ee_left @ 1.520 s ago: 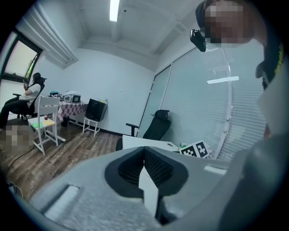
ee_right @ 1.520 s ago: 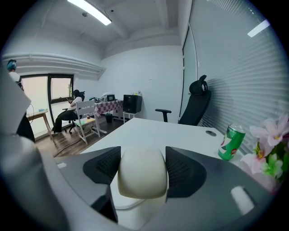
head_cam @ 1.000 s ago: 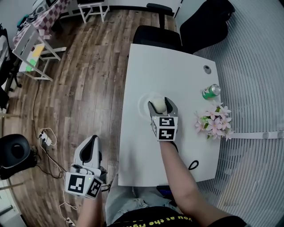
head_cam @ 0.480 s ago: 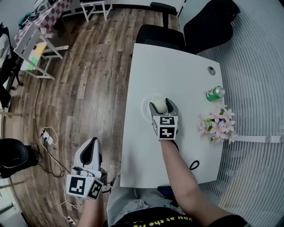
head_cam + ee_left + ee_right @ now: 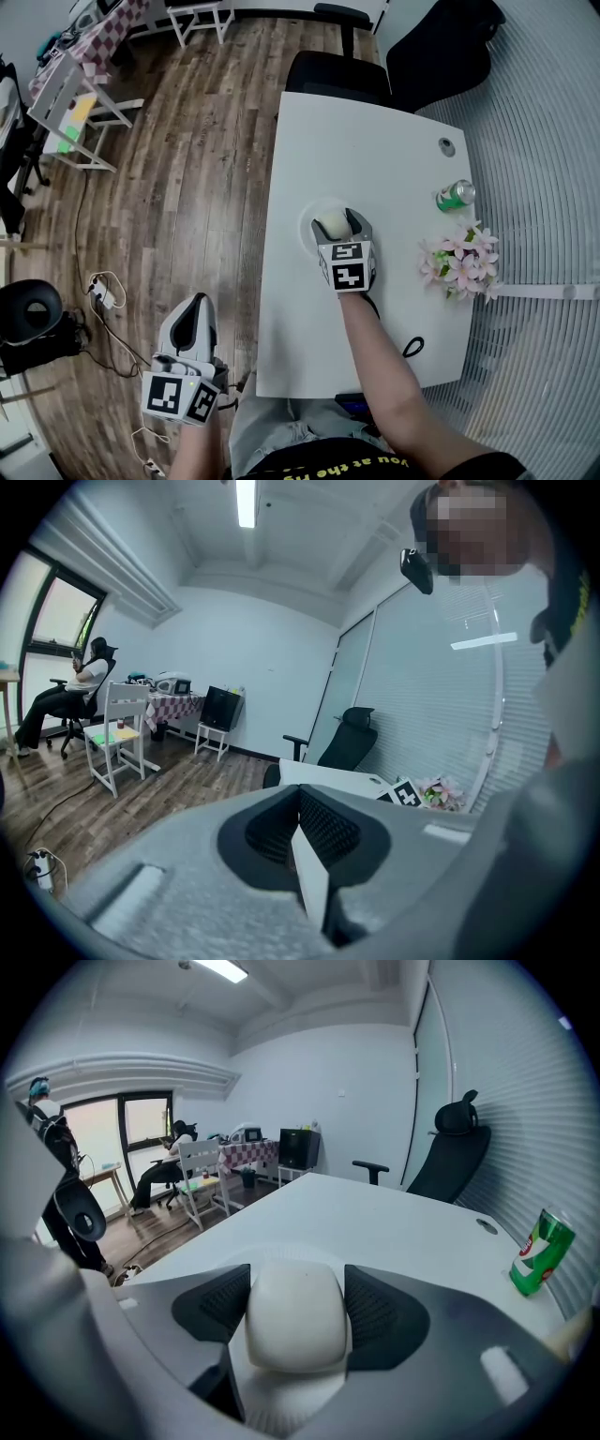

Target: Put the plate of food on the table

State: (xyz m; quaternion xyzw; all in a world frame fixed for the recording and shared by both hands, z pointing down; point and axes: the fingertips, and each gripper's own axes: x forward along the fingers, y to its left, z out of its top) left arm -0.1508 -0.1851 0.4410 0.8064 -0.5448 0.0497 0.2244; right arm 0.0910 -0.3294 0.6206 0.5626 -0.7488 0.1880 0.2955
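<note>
One bun (image 5: 292, 1321), clasped in right hand-held gripper (image 5: 338, 222)

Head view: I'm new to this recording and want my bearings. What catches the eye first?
The right gripper, at the middle of the white table, has its jaws closed on a white bun over a paper plate. A green can and pink flowers sit along the table's right edge. The left gripper hangs shut over the wooden floor, off the table's left side.
</note>
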